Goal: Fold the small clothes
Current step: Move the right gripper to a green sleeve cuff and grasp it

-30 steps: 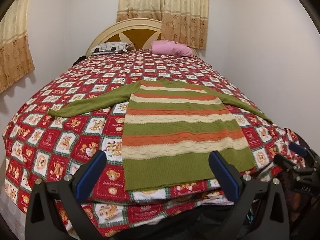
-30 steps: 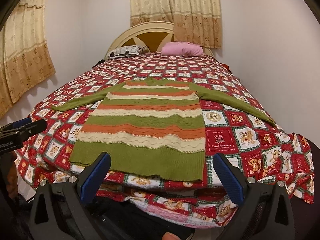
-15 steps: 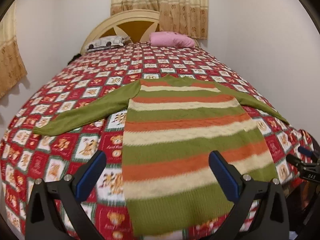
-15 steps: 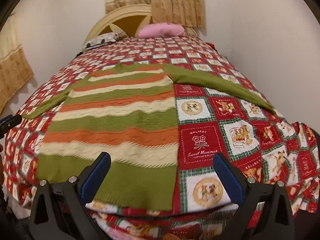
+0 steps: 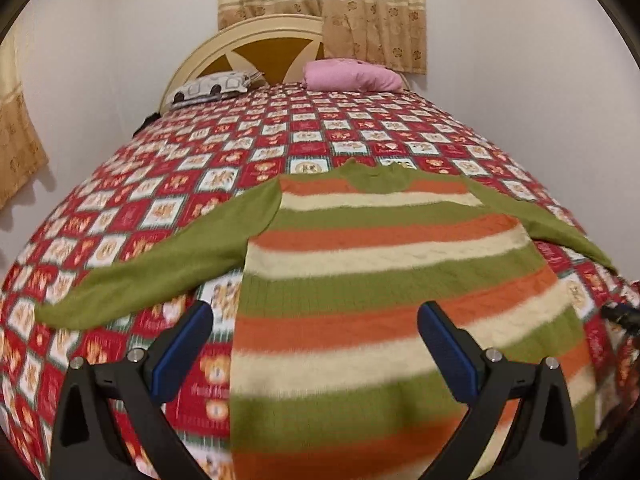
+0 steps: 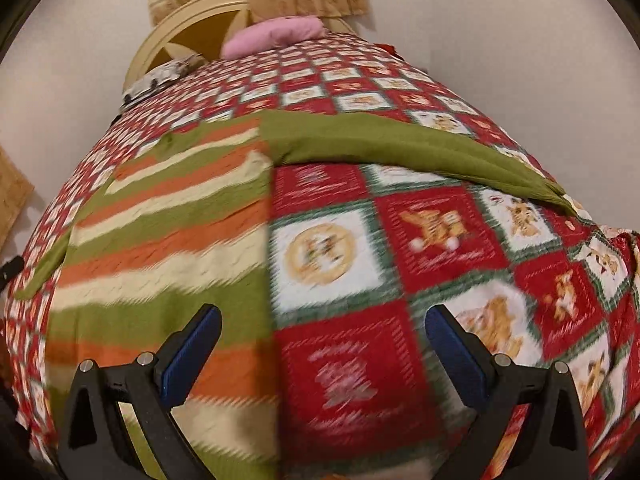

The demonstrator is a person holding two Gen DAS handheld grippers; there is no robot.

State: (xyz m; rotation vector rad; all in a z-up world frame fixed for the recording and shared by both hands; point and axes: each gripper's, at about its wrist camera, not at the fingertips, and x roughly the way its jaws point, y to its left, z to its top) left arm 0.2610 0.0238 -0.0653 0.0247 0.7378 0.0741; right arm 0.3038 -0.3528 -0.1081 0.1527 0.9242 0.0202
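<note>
A small striped sweater (image 5: 372, 272), green, orange and cream, lies flat on the bed with both green sleeves spread out. Its left sleeve (image 5: 160, 264) runs out to the left. My left gripper (image 5: 316, 332) is open and empty, hovering over the sweater's left edge and lower body. In the right wrist view the sweater (image 6: 168, 232) fills the left half and its right sleeve (image 6: 400, 148) runs out to the right. My right gripper (image 6: 324, 336) is open and empty above the sweater's right edge and the bedspread.
The bed has a red, white and green patchwork bedspread (image 5: 224, 160) with bear prints. A pink pillow (image 5: 352, 76) and a patterned pillow (image 5: 208, 88) lie by the cream headboard (image 5: 256, 44). White walls and beige curtains (image 5: 320, 4) stand behind. The bed's right edge (image 6: 616, 264) drops off.
Both grippers have moved forward and lower over the bed, so the sweater looms much larger. Both stay open and empty. The sweater has not moved.
</note>
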